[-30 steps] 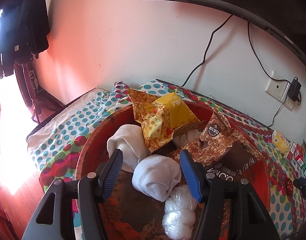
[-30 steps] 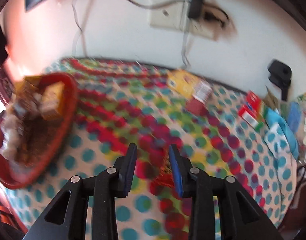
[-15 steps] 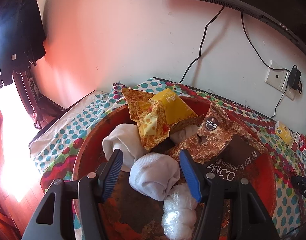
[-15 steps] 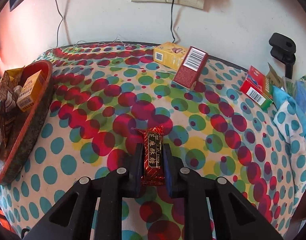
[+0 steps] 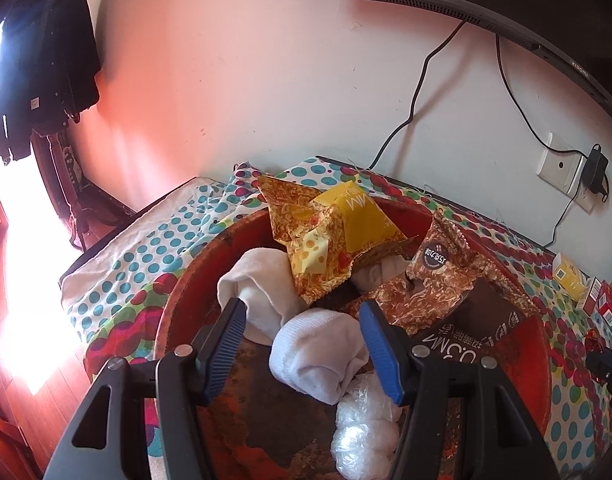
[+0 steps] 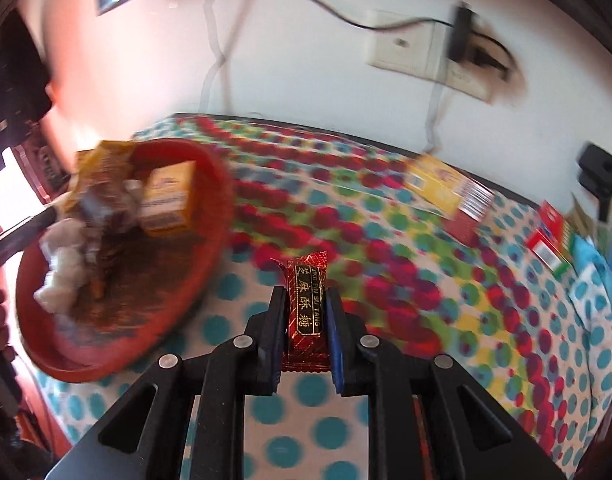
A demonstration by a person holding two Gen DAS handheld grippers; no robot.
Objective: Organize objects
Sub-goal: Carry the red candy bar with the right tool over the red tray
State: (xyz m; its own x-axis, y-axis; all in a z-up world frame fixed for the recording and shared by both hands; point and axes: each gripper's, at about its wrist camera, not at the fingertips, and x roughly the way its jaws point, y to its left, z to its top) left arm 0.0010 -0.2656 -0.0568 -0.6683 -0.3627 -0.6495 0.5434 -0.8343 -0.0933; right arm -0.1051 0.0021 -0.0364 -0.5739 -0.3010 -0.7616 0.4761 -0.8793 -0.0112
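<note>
Mostly socks and snack packets in red tray

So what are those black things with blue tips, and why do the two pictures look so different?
They are tongs that a person holds, one in each hand. Each has a small camera looking out along its two fingers, so you get one picture per hand.

The left tongs hang open over a red tray on the spotted tablecloth. The tray holds rolled white socks, snack packets and a clear plastic bag.

The right tongs are shut on a small red candy with gold writing. Their picture is blurry, but the same tray shows at the left, and some small boxes lie on the cloth near the wall.

The tidying probably means the candy goes into the tray next.
</note>
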